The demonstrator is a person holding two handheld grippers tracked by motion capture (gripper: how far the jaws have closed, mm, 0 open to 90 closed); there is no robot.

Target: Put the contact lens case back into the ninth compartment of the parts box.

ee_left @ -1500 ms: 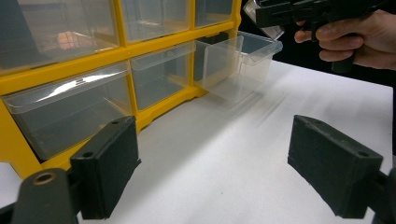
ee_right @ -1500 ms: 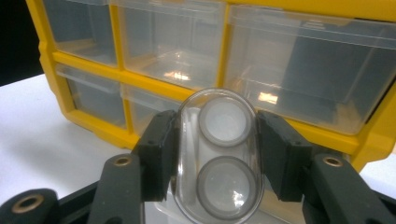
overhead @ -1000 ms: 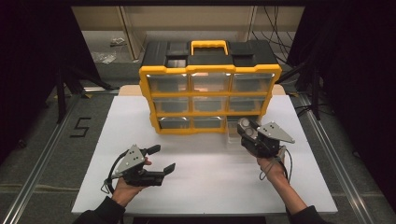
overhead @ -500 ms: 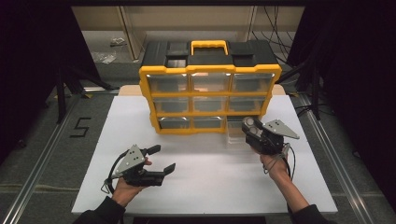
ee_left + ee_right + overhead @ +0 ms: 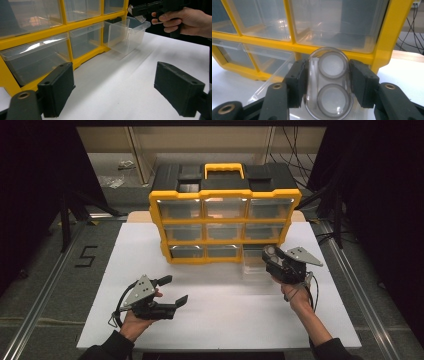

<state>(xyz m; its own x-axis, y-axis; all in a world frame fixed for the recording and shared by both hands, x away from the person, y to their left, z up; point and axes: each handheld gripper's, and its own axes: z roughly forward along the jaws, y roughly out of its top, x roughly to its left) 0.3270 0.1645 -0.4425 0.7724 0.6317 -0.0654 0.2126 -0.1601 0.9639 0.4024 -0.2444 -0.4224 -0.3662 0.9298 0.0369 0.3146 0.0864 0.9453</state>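
On the white table top (image 5: 215, 320), which lies on a grey floor with metal rails at both sides and black curtains around, I see a yellow and black drawer cabinet (image 5: 225, 222) standing at the far half, with a yellow handle (image 5: 223, 169) on its top. The number 5 (image 5: 86, 256) is marked on the floor to the left of the table. The near half of the table is bare and white, so there is free room between my two hands and toward the front edge. The bottom right drawer (image 5: 127, 33) is pulled out of the cabinet and its open top faces up; it rests on the table just in front of its slot. My right gripper (image 5: 274, 260) is above this drawer, near the right edge of the cabinet, and its jaws are closed on a clear oval case (image 5: 331, 83) with two round white discs inside; the pads (image 5: 298, 81) press on both long sides of the case. In the right gripper view the case is upright before the yellow frame. My left gripper (image 5: 172, 290) rests low near the front left part of the table, well apart from the cabinet, with its jaws spread wide and nothing between them. The right edge of the table is near my right forearm.
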